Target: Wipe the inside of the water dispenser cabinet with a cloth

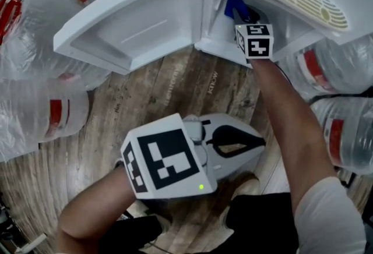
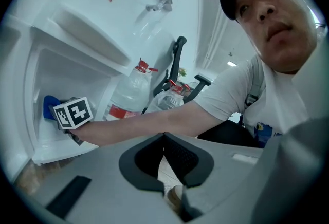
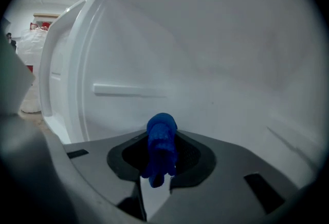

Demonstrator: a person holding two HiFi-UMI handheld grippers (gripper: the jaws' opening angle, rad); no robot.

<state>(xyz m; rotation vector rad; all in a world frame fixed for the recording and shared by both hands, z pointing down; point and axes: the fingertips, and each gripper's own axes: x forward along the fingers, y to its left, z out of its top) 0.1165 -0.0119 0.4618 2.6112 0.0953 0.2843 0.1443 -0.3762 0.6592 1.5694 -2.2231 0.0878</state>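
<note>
I hold my right claw clamped on a bunched blue cloth, with the white plastic cabinet wall ahead of it, ready for wiping. My left claw, closed and empty, hangs behind, clear.

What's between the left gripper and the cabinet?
Only bare wood floor, in the head view; the left gripper is shut and empty, short of the cabinet.

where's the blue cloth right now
The blue cloth is pinched in the right gripper, inside the open water dispenser cabinet at the top of the head view, just right of its door.
</note>
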